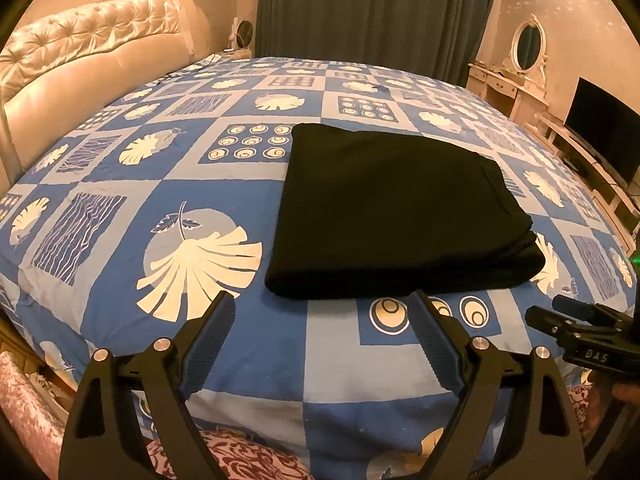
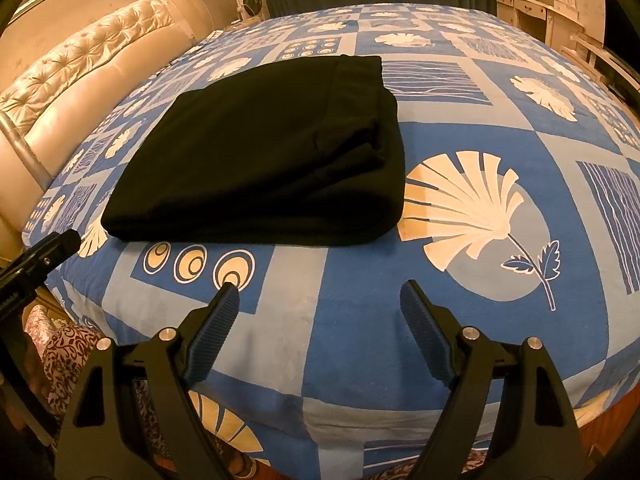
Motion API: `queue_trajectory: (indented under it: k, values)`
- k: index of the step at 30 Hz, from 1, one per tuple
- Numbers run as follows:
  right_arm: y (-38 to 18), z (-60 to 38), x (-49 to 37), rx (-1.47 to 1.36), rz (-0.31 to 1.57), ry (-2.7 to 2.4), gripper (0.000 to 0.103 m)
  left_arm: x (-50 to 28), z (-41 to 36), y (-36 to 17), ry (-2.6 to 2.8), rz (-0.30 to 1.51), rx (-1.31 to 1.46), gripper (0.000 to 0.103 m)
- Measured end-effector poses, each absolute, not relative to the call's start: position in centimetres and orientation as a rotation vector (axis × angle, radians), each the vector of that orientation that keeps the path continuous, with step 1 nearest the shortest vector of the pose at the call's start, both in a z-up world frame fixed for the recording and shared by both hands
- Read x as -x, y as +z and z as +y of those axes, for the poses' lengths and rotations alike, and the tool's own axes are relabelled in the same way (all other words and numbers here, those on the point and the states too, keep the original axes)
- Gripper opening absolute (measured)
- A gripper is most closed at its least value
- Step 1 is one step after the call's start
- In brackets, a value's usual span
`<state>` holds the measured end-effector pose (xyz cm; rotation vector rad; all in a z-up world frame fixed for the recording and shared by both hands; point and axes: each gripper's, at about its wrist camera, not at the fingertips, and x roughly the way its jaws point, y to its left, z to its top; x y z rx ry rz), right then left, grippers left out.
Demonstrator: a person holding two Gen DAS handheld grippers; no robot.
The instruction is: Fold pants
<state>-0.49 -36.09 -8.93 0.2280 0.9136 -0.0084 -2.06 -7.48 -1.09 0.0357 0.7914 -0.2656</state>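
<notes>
The black pants (image 1: 400,208) lie folded into a thick rectangle on the blue patterned bedspread (image 1: 240,200). They also show in the right wrist view (image 2: 264,160), with stacked layers visible at their right edge. My left gripper (image 1: 322,300) is open and empty, just short of the pants' near edge. My right gripper (image 2: 318,290) is open and empty, a little nearer the bed's front edge and right of the bundle. The right gripper also shows at the right side of the left wrist view (image 1: 576,320).
A tufted cream headboard (image 1: 92,64) runs along the left. Dark curtains (image 1: 376,12) hang at the back. A white dressing table with an oval mirror (image 1: 528,44) and a dark screen (image 1: 604,128) stand at the right. The bed's front edge (image 2: 360,412) is just below the grippers.
</notes>
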Motion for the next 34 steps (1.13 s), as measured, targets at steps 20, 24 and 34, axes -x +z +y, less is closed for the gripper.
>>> queue_trajectory:
  k: [20, 24, 34]
  values:
    - [-9.2, -36.4, 0.6, -0.246, 0.935, 0.003, 0.083, 3.0, -8.4, 0.7, -0.177, 0.741, -0.094, 0.092]
    - [-9.6, -36.5, 0.5, -0.254, 0.951, 0.004, 0.083, 2.5, -9.3, 1.2, -0.277, 0.826, -0.148, 0.092]
    - [-8.1, -40.5, -0.4, -0.351, 0.936, -0.011, 0.083, -4.0, -3.9, 1.9, -0.304, 0.854, -0.04, 0.092]
